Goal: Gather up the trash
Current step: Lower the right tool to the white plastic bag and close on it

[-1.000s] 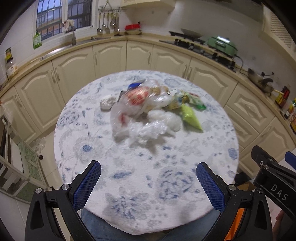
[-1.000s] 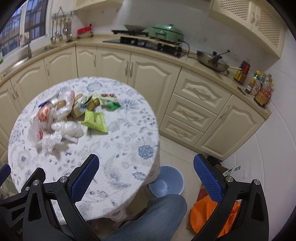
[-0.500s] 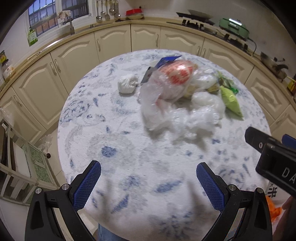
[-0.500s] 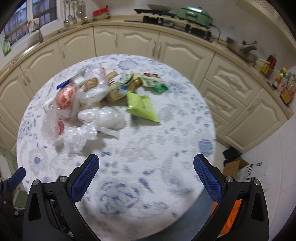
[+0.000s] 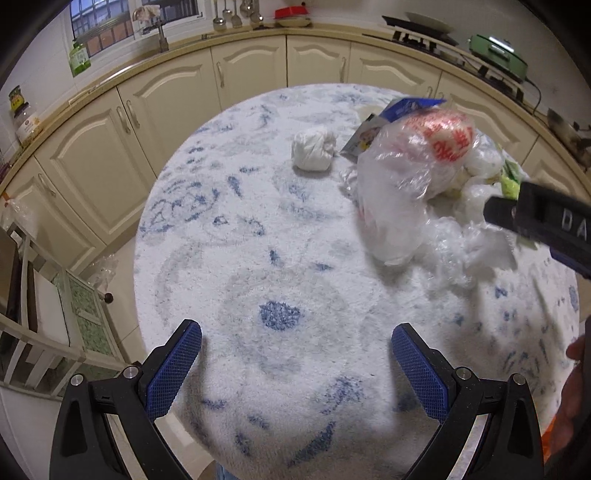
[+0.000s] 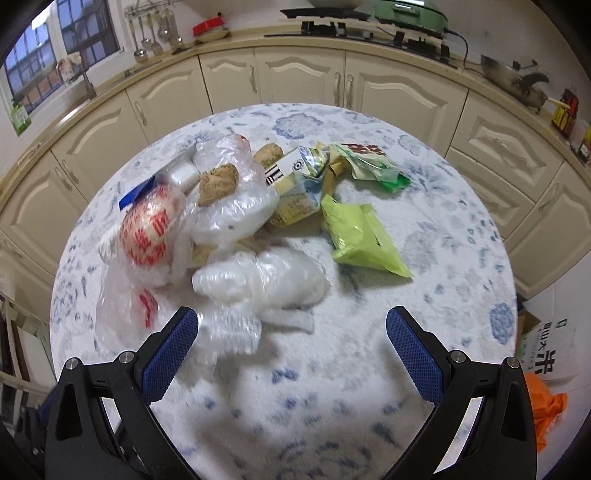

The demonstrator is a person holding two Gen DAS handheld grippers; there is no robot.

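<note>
The round desk [image 6: 461, 258] with its blue-flowered cloth fills both views. The trash lies heaped on it: in the right wrist view the pile spans the centre and left, with a clear bag with red print [image 6: 144, 236], a crumpled white plastic bundle [image 6: 266, 280] and a green packet [image 6: 362, 240]; a white wad [image 5: 314, 149] sits apart at upper centre of the left view. Both the right tool [image 6: 291, 350] and left tool [image 5: 295, 363] are spread wide, holding nothing. The step looks like the approach; next, the right tool likely needs lowering onto the nearest plastic and closing.

Cream cabinets [image 6: 299, 79], green cooker [image 6: 410, 13], frying pan [image 6: 511, 83].
</note>
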